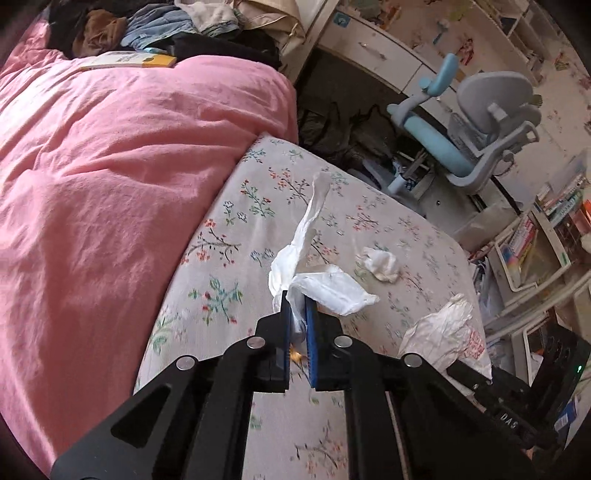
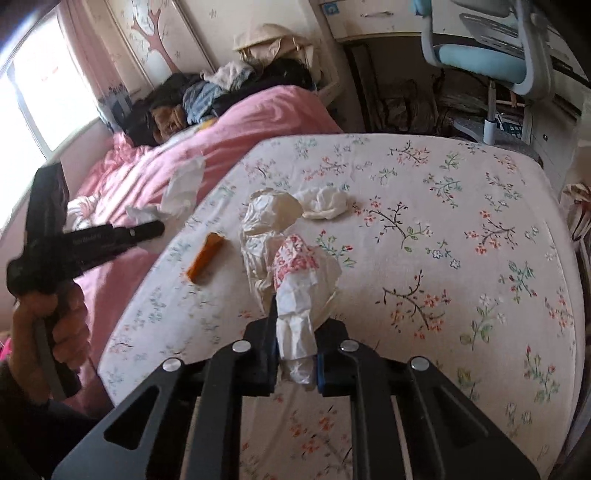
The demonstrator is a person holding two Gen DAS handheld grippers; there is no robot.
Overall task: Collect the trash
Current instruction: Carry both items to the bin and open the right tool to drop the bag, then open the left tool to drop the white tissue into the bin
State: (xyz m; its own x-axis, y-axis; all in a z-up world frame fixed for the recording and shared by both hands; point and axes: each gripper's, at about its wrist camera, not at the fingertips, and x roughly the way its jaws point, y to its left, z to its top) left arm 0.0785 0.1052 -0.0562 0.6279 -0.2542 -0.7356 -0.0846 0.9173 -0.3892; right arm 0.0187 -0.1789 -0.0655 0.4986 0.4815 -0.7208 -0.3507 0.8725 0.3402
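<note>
I've got trash in both tools rn. Left tool [image 1: 297,314] is pinched on a white tissue [image 1: 314,273], its long tail sticking up above the floral bed sheet [image 1: 229,236]. Right tool [image 2: 295,354] is clamped on a white plastic bag [image 2: 291,280] w/ a red flower print; the bag trails fwd over the sheet and looks bunched, not opened, so I can't tell if anything's inside.

Progress, my read: early-to-mid. Two pieces are lifted, nothing visibly binned, no bin in either view that I can make out. If the bag is meant as the collector, the left tissue should go into it next, but the mouth would need opening first.

Count of what's on the bed, approx:
- crumpled white tissue ball [image 1: 382,264]: 1, loose on the sheet, near the bag end in the right view
- orange wrapper [image 2: 205,260]: 1, flat on the sheet just left of the bag
- held tissue: 1
- bag: 1

So 2 loose bits left + 1 tissue to drop. Pink duvet [image 1: 110,166] covers the rest of the bed, w/ a clothes pile [image 1: 155,26] and a yellow box [image 1: 129,61] at the far end; can't say if any of that counts as trash.
</note>
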